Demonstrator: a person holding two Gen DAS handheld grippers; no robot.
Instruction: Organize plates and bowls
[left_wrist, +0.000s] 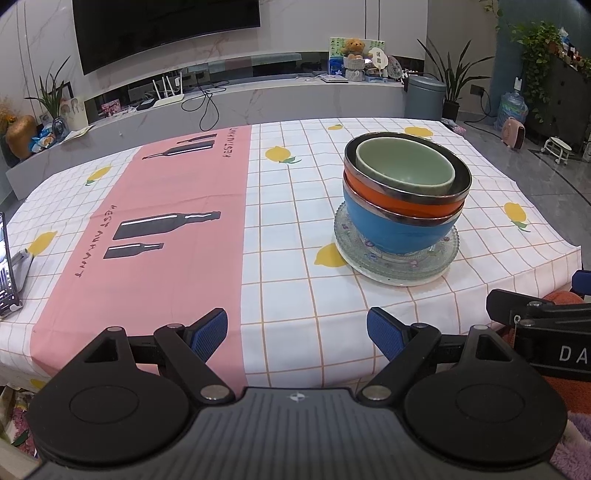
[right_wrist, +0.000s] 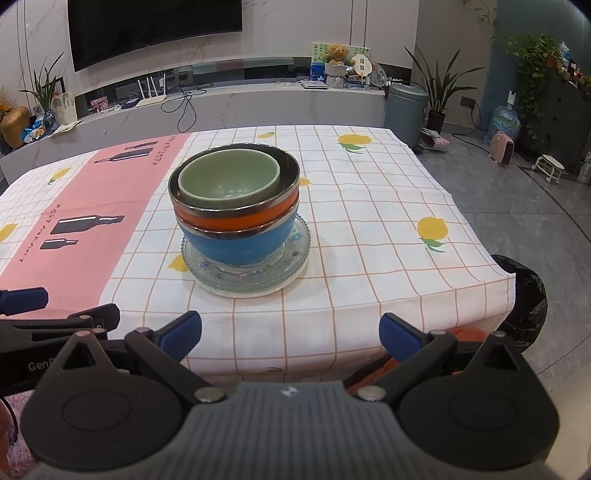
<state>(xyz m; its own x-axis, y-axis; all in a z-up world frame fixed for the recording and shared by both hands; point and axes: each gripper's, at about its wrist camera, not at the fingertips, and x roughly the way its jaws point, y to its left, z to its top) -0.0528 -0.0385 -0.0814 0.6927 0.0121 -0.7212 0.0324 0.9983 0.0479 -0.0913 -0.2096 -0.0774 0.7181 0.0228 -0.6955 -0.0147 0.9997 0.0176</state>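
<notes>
Bowls nested in one stack near the table's right front part: green bowl (left_wrist: 405, 168) (right_wrist: 229, 179) innermost, tilted toward one side of the orange bowl (left_wrist: 402, 199) (right_wrist: 236, 218), itself seated in the blue bowl (left_wrist: 388, 227) (right_wrist: 236, 245). Metal rims visible on the orange and blue ones. Stack resting on glass plates (left_wrist: 397, 264) (right_wrist: 245, 275), at least two by the look of the edges, exact count unclear, lying on the checked lemon-print cloth (left_wrist: 295, 229) (right_wrist: 369, 221). Left gripper (left_wrist: 297, 334) released, jaws spread wide, grasping nothing, hovering at the near table edge, well apart from the stack and left of it. Right gripper (right_wrist: 290, 334) likewise spread and empty, at the near edge, pointed at the stack but not touching it. Pink strip with bottle print (left_wrist: 166, 229) running across the cloth's left part. Phone on a stand (left_wrist: 7, 266) at the far left edge.
</notes>
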